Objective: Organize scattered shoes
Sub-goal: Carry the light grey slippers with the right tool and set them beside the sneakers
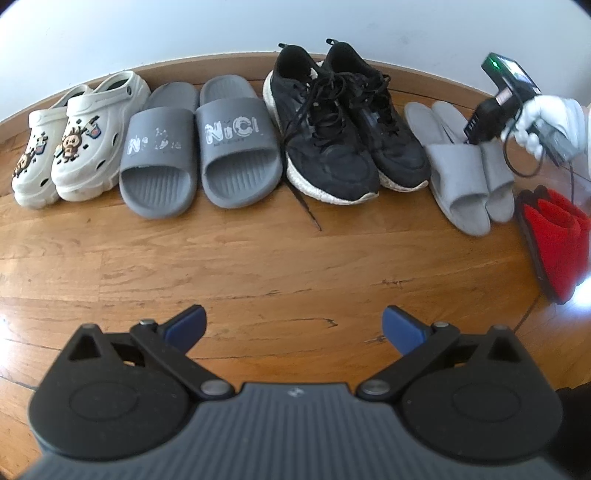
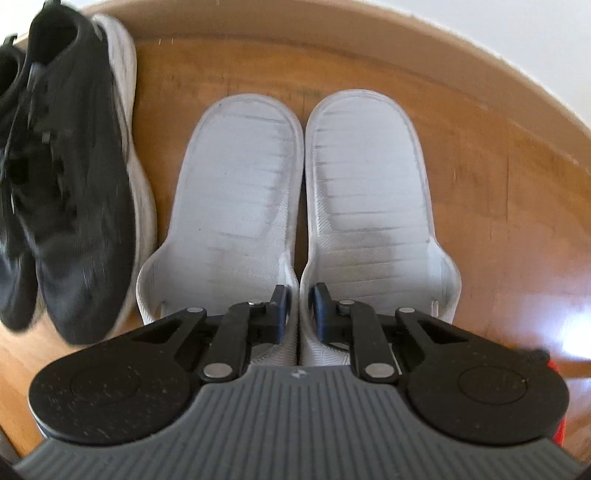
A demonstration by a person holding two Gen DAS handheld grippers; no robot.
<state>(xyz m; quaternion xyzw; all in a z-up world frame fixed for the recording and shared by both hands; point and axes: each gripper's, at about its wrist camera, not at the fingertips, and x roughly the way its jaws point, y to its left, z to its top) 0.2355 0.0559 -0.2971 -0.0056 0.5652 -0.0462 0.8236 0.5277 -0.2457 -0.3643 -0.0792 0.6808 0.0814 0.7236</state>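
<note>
Your right hand-held gripper [image 2: 298, 308] is pointing down over the light grey slippers [image 2: 299, 206], its jaws pinching together the two inner strap edges where the pair is touching side by side. Seen from the left wrist, the same tool is showing as a black body over the slippers [image 1: 469, 177], gripped by your white-gloved hand [image 1: 550, 122].

Your left hand-held gripper [image 1: 293, 325] is hanging spread wide over bare wooden floor [image 1: 258, 258], its blue pads [image 1: 186, 325] holding nothing.

The shoes are lining up along the white wall [image 1: 184, 29], toes pointing away from it. The black sneakers [image 1: 343, 125] are standing just left of the slippers, the nearer sneaker [image 2: 74, 177] lying close beside them but apart. Left of the sneakers are sitting the dark grey slides [image 1: 199, 144], and left of those the white clogs [image 1: 70, 140] with cartoon charms. A red-and-black item [image 1: 554, 236] is lying right of the slippers, nearer you; what it is cannot be told.
</note>
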